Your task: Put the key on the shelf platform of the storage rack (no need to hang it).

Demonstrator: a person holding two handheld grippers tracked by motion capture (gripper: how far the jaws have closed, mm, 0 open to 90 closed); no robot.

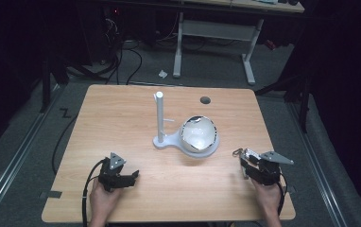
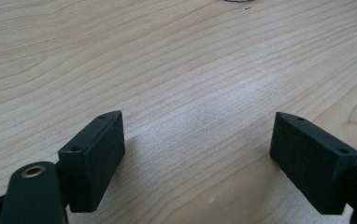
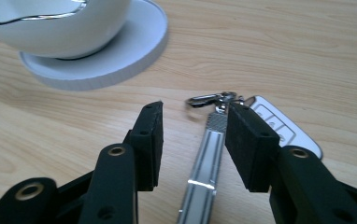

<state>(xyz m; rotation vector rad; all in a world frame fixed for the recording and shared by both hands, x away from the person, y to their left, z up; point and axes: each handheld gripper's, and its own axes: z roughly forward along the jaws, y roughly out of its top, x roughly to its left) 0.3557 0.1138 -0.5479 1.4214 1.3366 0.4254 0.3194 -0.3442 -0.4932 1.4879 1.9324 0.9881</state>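
Black jaws of the right gripper (image 3: 193, 140) rise from the bottom of the right gripper view, standing apart with a metal key strap (image 3: 207, 163) running up between them; whether the pads press on it cannot be told. At the strap's top sits a silver clasp (image 3: 211, 99), and a white car key (image 3: 279, 127) lies partly hidden behind the right-hand jaw. Toward the upper left a white bowl (image 3: 55, 23) rests on a white round base (image 3: 120, 56). From the high view, the left gripper (image 1: 132, 176) sits at lower left on the wooden table (image 1: 122, 118), jaws wide apart over bare wood, and a white post (image 1: 159, 116) stands at centre.
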